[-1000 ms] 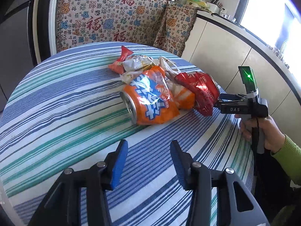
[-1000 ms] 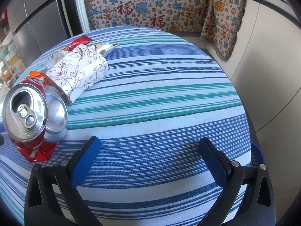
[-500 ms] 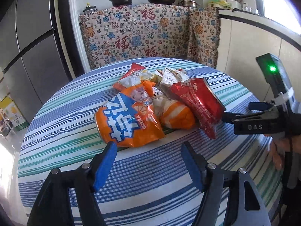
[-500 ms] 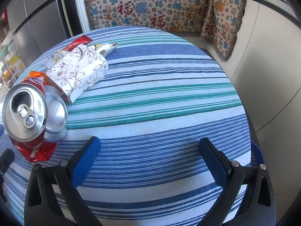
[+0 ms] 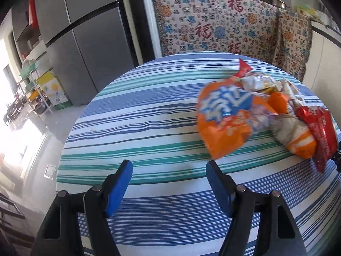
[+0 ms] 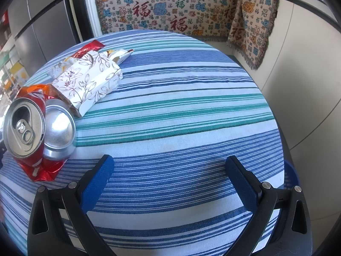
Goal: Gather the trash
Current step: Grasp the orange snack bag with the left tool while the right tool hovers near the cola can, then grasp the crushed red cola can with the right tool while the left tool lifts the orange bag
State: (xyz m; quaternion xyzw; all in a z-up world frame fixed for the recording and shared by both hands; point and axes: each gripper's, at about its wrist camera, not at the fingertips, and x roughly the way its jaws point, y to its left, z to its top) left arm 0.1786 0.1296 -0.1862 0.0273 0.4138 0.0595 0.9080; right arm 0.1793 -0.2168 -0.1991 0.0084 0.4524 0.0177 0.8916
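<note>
Over the table's near edge, the left gripper (image 5: 169, 177) stands spread with nothing between its pads, aimed at bare cloth left of the trash, presumably lining up an approach. Right gripper (image 6: 169, 176) is likewise spread wide and empty over the table (image 6: 191, 106). Trash is heaped toward the right edge in the left view: orange can (image 5: 223, 121) lies on its side, long axis running away and left. Red can (image 6: 24, 128) lies crushed, mouth toward the right camera.

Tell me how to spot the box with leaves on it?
Look at the round striped table. A trash pile sits at its left edge, and the box lies there behind the crushed cans. It alone is white paper with brown leaf drawings.
</note>
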